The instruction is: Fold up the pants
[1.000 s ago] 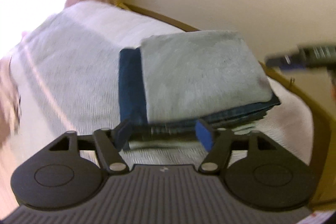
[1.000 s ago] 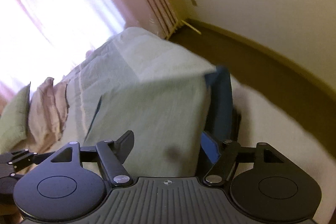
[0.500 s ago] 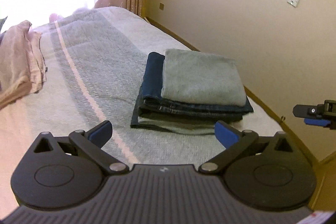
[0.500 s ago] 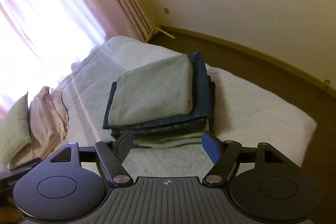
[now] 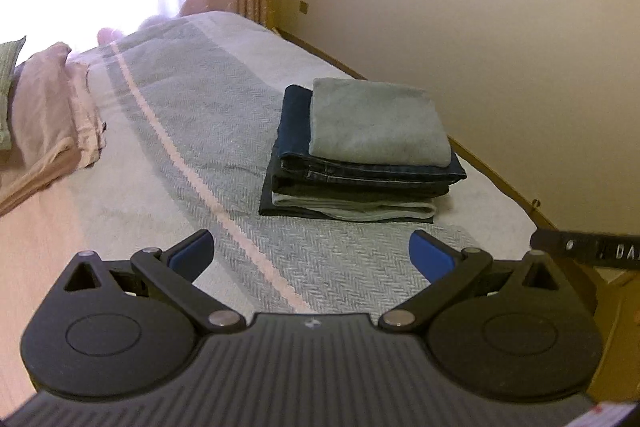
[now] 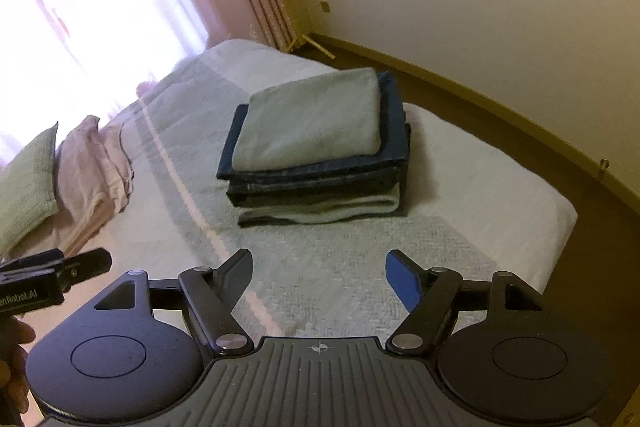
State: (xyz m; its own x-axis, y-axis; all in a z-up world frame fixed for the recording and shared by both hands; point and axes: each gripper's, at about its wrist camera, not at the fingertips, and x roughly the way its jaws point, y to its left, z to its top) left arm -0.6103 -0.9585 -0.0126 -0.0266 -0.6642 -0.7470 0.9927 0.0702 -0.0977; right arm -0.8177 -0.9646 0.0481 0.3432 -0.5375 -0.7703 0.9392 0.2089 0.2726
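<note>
Now | pants [image 5: 376,121] folded atop stack [image 5: 356,183] on bed [image 5: 192,131], near wall-side edge | left gripper [image 5: 310,253], right gripper [image 6: 318,273] both spread, empty, well back | risk: bumping stack could topple it.

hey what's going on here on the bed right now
A person is folding pants with a handheld gripper in each hand. The left gripper and right gripper are both open, empty and clear of the clothes. A stack of folded pants sits on the bed, a grey-green pair on top of dark denim. Nothing is being handled now.
</note>
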